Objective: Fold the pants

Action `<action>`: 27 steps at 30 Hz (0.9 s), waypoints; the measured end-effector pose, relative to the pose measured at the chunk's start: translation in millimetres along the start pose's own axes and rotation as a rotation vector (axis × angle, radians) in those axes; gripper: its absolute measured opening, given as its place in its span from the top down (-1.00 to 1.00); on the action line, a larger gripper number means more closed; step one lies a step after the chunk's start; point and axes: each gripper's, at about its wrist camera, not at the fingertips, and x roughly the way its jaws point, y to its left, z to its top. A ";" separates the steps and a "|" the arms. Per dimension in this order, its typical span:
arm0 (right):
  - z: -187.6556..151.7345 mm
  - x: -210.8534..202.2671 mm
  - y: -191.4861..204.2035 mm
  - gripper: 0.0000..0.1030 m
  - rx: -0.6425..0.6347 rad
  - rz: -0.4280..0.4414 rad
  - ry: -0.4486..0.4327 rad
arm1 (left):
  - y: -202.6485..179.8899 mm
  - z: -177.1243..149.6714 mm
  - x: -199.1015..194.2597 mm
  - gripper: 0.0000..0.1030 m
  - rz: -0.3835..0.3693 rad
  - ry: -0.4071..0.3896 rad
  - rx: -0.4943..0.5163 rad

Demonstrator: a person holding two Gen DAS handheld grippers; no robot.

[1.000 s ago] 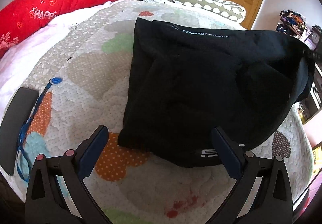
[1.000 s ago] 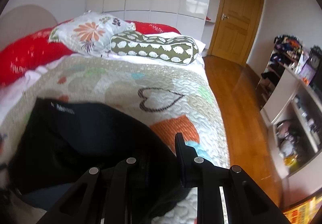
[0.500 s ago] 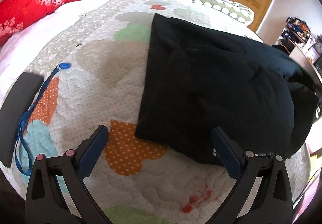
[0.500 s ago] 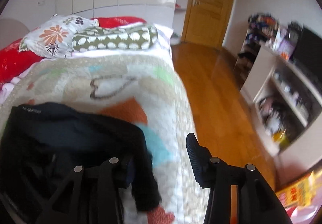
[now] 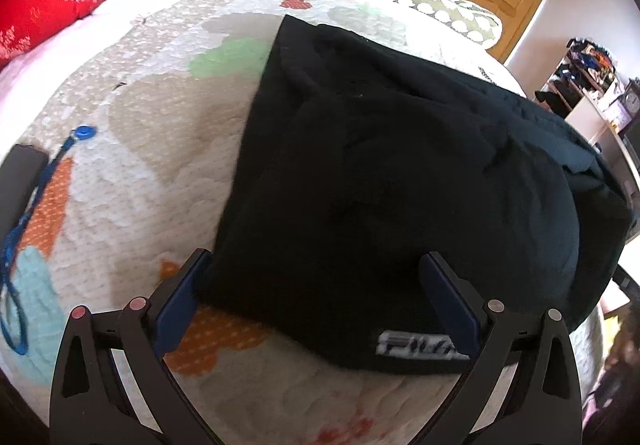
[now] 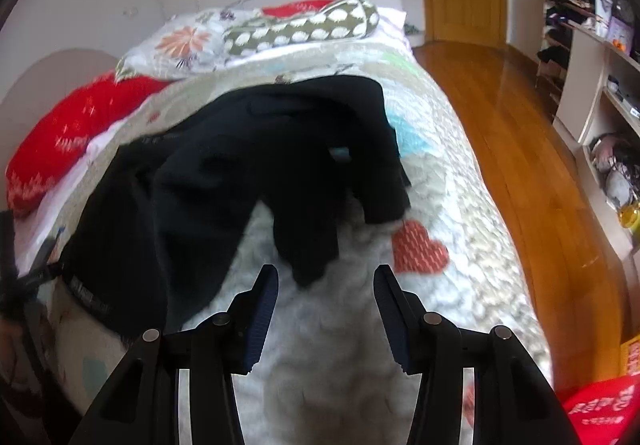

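Black pants point(image 5: 380, 185) lie folded over on a patterned quilt point(image 5: 140, 133), a white logo point(image 5: 416, 345) at their near edge. My left gripper point(image 5: 316, 285) is open, its jaws wide apart on either side of the pants' near edge, holding nothing. In the right wrist view the pants point(image 6: 240, 173) lie bunched, with a loose flap pointing toward my right gripper point(image 6: 326, 293), which is open and empty just short of that flap.
A black phone point(image 5: 16, 181) with a blue lanyard point(image 5: 36, 213) lies at the quilt's left. Red, floral and green pillows point(image 6: 300, 29) line the head of the bed. Wooden floor point(image 6: 540, 165), shelves and a door are to the right.
My right gripper let go of the pants, opened and drew back; the released fabric now lies on the quilt. My left gripper moved closer to the pants' near edge.
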 end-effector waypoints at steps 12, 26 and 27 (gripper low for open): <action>5.8 -74.4 -33.2 0.81 0.103 -0.089 -0.248 | 9.5 12.2 -34.0 0.68 -0.167 -0.042 0.004; -104.5 -113.4 -47.9 0.46 -0.009 -0.116 0.121 | 53.7 -43.2 -57.4 0.67 -0.074 0.003 0.022; -105.8 -126.0 -58.7 0.46 0.032 -0.110 0.104 | 55.0 -44.3 -58.0 0.67 -0.079 -0.002 0.013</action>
